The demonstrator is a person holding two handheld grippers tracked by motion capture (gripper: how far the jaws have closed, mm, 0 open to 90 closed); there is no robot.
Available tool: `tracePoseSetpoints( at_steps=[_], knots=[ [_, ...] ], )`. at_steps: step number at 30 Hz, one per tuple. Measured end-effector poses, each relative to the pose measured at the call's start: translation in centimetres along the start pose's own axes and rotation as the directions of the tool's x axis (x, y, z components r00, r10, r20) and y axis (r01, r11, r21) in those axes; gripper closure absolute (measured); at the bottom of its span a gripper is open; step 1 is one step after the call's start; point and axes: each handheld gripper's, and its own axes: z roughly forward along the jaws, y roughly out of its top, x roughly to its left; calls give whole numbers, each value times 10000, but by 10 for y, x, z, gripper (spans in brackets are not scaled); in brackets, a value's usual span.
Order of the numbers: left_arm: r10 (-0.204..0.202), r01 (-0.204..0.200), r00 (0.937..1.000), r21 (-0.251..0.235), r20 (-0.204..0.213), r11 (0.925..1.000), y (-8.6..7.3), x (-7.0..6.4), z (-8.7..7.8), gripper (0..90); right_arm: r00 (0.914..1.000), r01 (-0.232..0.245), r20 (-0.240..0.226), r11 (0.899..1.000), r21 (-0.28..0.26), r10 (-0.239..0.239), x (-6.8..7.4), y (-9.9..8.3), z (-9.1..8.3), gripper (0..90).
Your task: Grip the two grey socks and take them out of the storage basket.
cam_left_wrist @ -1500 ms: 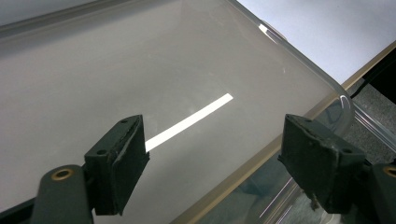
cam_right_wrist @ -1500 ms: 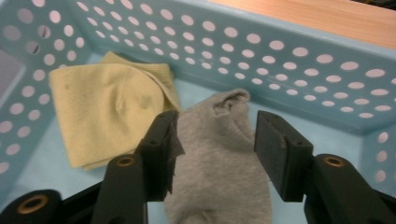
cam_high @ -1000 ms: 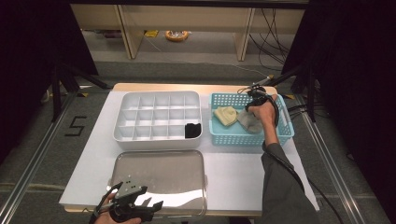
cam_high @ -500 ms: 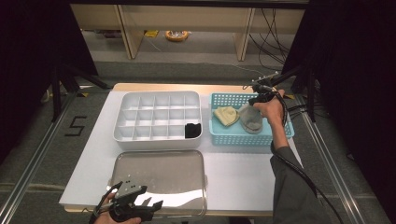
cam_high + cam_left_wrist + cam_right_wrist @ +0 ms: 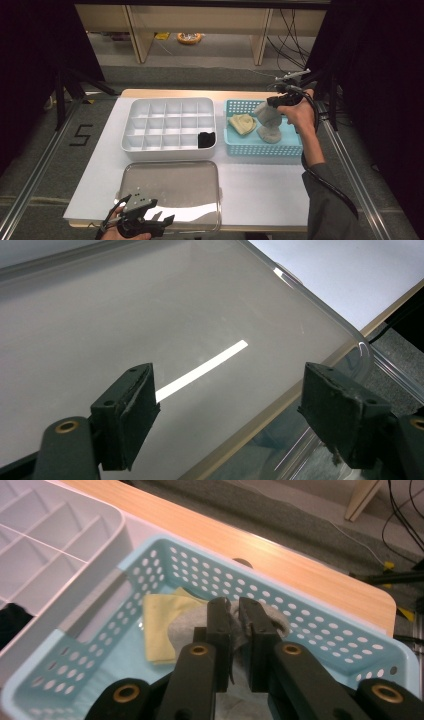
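My right gripper (image 5: 270, 104) (image 5: 235, 615) is shut on a grey cloth (image 5: 267, 122) (image 5: 192, 625) and holds it up over the blue perforated basket (image 5: 260, 149) (image 5: 320, 645); the cloth's lower end still hangs into the basket. A yellow cloth (image 5: 242, 123) (image 5: 157, 630) lies in the basket's left half. A black cloth (image 5: 206, 139) (image 5: 10, 622) fills one front compartment of the white divided tray (image 5: 145, 127) (image 5: 60, 535). My left gripper (image 5: 157, 222) (image 5: 227, 412) hovers open at the near edge of the shiny metal tray (image 5: 170, 185) (image 5: 125, 315), nothing between its jaws.
A white mat (image 5: 265, 192) covers the wooden table (image 5: 165, 93) (image 5: 300, 565). Cables (image 5: 295, 30) trail across the floor beyond the far edge, and a dark stand (image 5: 67, 80) rises at the left.
My right gripper has risen with the grey cloth, pulling it up out of the basket. The left gripper has stayed where it was.
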Motion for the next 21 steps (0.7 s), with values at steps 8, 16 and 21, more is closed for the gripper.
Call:
tracePoseSetpoints(
  at_steps=[8,16,21],
  knots=[
    [-90,90,9999,-18,128,10000,0,-1,1,219,9973,503,-508,9969,-601,-533,13,-4,-37,846],
    [-22,23,9999,-79,159,10000,0,-2,2,219,9799,1270,-1392,9848,-1183,-1431,40,-30,-70,846],
    [14,-14,9999,-28,152,10000,0,-2,2,219,9679,1405,-1950,9848,-1023,-1583,56,-49,-72,846]
  ],
)
